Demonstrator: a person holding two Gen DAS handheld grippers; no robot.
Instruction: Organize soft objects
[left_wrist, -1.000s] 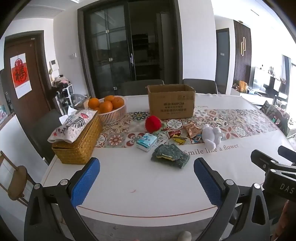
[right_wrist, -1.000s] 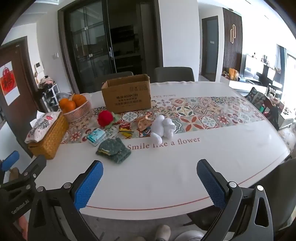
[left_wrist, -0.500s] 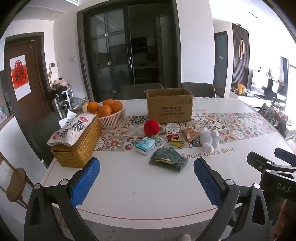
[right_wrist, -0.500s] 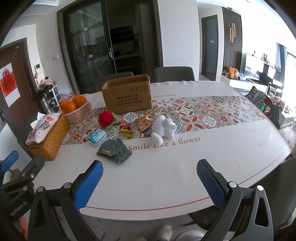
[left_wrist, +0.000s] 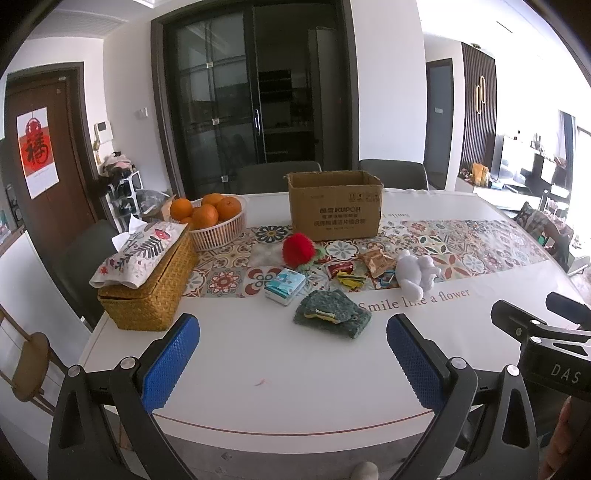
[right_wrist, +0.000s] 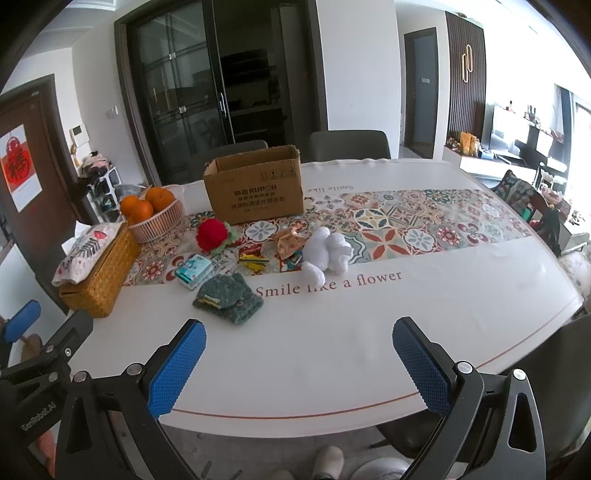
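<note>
A green knitted toy lies on the white table, nearest to me. A white plush toy lies to its right, and a red knitted ball sits in front of an open cardboard box. My left gripper is open and empty above the table's near edge. My right gripper is open and empty too, to the right of the left one.
A woven tissue basket stands at the left, with a bowl of oranges behind it. A tissue pack and snack wrappers lie among the toys. Chairs stand behind the table.
Both grippers have risen slightly and tilted up a little, so the table objects sit a bit lower in view. Nothing on the table has moved.
</note>
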